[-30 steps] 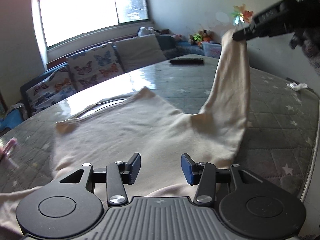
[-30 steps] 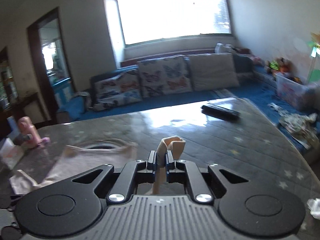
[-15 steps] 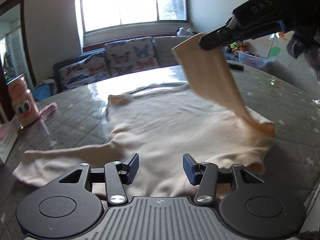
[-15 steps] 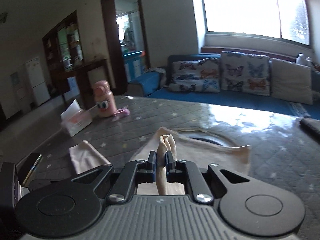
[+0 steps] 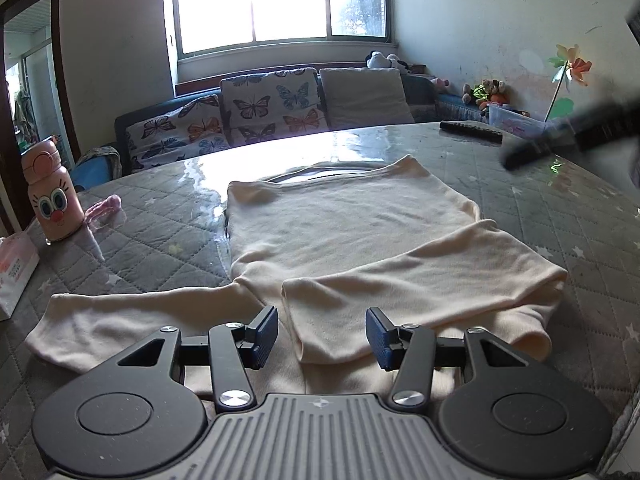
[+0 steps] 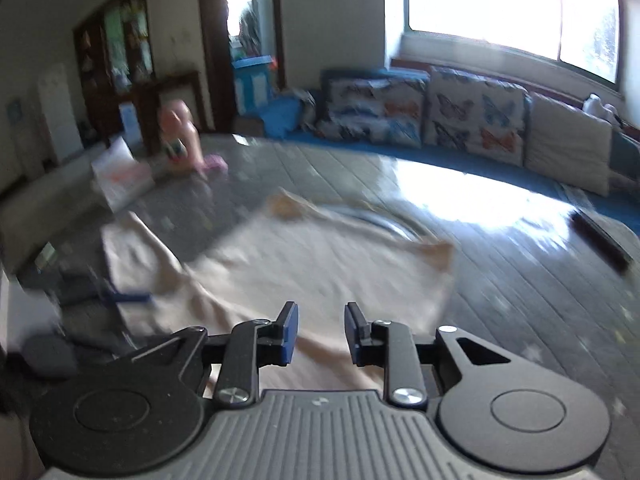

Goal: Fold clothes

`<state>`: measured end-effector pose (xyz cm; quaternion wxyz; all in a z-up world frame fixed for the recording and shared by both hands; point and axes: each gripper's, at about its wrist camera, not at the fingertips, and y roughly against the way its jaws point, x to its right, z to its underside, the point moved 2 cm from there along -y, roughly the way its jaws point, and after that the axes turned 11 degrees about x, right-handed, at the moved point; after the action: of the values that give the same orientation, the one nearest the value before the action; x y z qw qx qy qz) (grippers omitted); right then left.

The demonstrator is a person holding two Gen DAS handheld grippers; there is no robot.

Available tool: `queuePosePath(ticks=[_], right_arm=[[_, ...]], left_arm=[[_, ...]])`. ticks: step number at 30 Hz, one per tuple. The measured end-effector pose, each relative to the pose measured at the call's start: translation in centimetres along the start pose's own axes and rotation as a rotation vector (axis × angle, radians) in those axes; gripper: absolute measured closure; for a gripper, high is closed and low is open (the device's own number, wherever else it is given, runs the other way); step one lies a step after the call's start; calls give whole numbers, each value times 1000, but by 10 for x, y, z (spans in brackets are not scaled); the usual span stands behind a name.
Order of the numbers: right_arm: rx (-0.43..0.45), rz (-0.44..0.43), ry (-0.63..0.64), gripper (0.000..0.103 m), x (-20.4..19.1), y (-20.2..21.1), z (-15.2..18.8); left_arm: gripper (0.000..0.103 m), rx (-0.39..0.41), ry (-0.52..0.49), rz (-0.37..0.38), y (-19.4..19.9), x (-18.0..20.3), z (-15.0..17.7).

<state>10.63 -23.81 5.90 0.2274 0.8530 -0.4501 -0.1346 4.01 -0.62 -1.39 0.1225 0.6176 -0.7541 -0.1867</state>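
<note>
A cream shirt (image 5: 340,232) lies flat on the gray quilted bench (image 5: 580,216). Its neck hole points toward the sofa (image 5: 264,116) by the window. One sleeve (image 5: 420,284) is folded over the body of the shirt, and its cuff end lies near the middle. The other sleeve (image 5: 132,316) is spread out flat on the bench, on the side of the shirt where the pink bottle stands.

The left tongs (image 5: 322,334) are wide apart and hold nothing. They sit low over the near edge of the shirt, right above the cuff of the folded sleeve.

The right tongs (image 6: 321,334) are also apart, a bit narrower, and hold nothing. The right view is blurry. In it the shirt (image 6: 320,264) is below and in front of the tongs. In the left view the right tongs (image 5: 520,158) show as a dark blur up in the air, past the far corner of the shirt, well apart from the cloth.

A pink bottle (image 5: 54,196) with a funny face stands on the bench, well apart from the shirt. A tissue box (image 5: 16,268) sits just beside the bottle. A black remote (image 5: 470,132) lies on the bench beyond the shirt, toward the sofa.
</note>
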Motion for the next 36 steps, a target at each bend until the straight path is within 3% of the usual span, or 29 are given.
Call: queuePosePath(ticks=[3,8,11,17,27,36], right_arm=[[-55,6,-5,78,11,0,25],[-87,-29,-49,78,14,-7,58],[-117,-41,-57,78,12,-16,70],[-106,-46,-45,78,14,-19,61],[-62,-36,-78,78,22,-56,41],[-87,-23,-70,79,21,-68,45]], left_arm=[[54,-22,8,1,-8,0,2],[87,-54,13,-9,-15,-2,5],[94,-58,6,-25,-15,-5,6],[95,-45,5,-47,-12,-12,-4],[92,-49,4,12,-42,1,-13],[91,-58,22,-45,-42,-20,-3]])
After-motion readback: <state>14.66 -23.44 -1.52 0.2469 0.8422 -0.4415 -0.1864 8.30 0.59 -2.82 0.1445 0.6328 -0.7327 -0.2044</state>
